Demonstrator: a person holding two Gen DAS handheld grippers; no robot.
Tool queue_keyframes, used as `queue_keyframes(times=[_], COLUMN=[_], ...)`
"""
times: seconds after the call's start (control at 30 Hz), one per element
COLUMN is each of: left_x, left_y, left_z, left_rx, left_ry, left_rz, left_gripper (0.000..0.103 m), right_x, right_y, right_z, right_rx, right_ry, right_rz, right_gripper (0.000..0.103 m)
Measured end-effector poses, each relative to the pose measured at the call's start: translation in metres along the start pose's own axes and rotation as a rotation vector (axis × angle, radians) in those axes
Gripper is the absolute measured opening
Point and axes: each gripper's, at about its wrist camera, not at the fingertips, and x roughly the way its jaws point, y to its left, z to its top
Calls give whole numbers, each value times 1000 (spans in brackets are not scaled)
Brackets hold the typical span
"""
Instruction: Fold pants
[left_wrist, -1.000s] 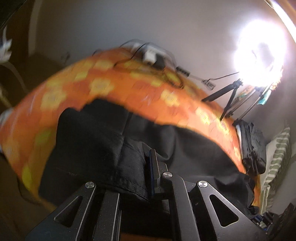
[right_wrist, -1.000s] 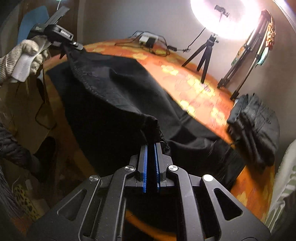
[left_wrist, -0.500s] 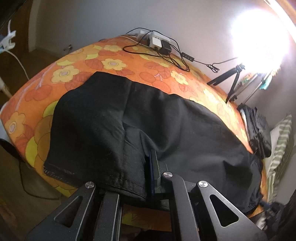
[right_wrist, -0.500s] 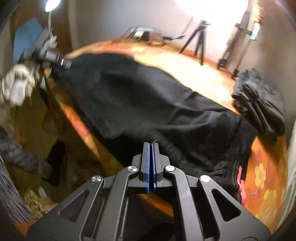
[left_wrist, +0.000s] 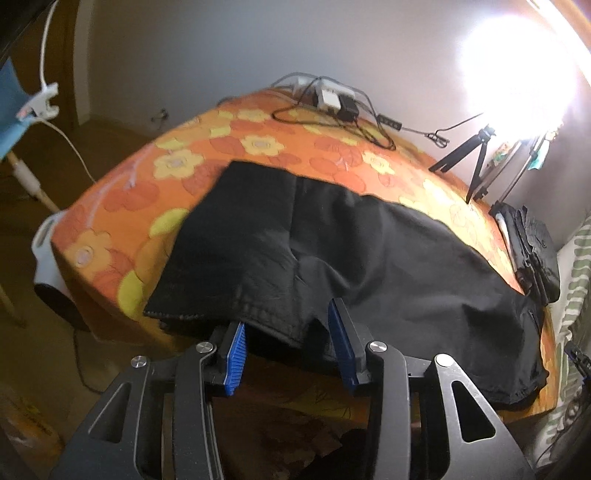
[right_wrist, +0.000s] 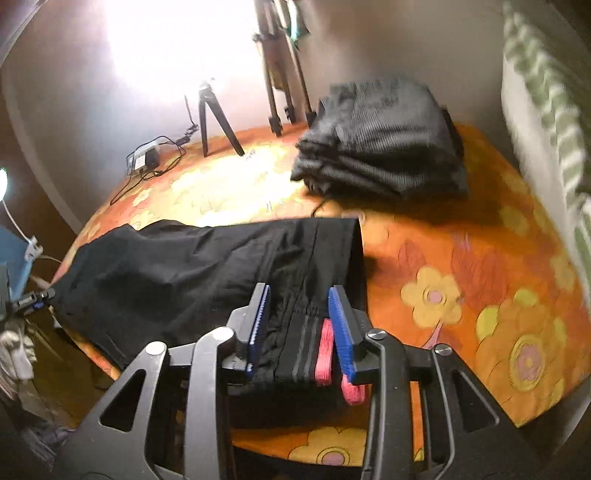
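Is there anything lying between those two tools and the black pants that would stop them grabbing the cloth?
Nothing visible does. The left tool has just been opening, with the hem of the pants between its open pads. The right tool has also just been opening, around the waistband. The folded dark pile sits apart.

Orange flowered tablecloth (right_wrist: 461, 266), folded dark clothes pile (right_wrist: 384, 147), small tripod (right_wrist: 214, 118), power strip with cables (left_wrist: 332, 99)

Dim room, warm cast. One blown-out round white lamp (left_wrist: 517, 66) at upper right of the left wrist view, upper left in the right wrist view (right_wrist: 162, 44); glare washes the grey wall and the orange flowered bedspread (right_wrist: 221, 184) below it. Strong fisheye bending at edges. Right wrist view motion-blurred, worst at right edge; corners dark.
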Motion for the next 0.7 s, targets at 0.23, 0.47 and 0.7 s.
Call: queue_keyframes(times=[0.23, 0.47, 0.7], left_x=[-25, -39, -42], left_y=[-18, -4, 18], left_z=[2, 14, 22], left_rx=[70, 17, -52], left_ry=[-92, -146, -163], left_rz=[17, 40, 60], left_gripper=[40, 40, 41], right_x=[22, 24, 27], right_y=[-5, -23, -25], right_z=[-16, -28, -36], right_rx=[41, 119, 146], right_ry=[102, 137, 164], right_rz=[-1, -10, 33], right_gripper=[43, 43, 43])
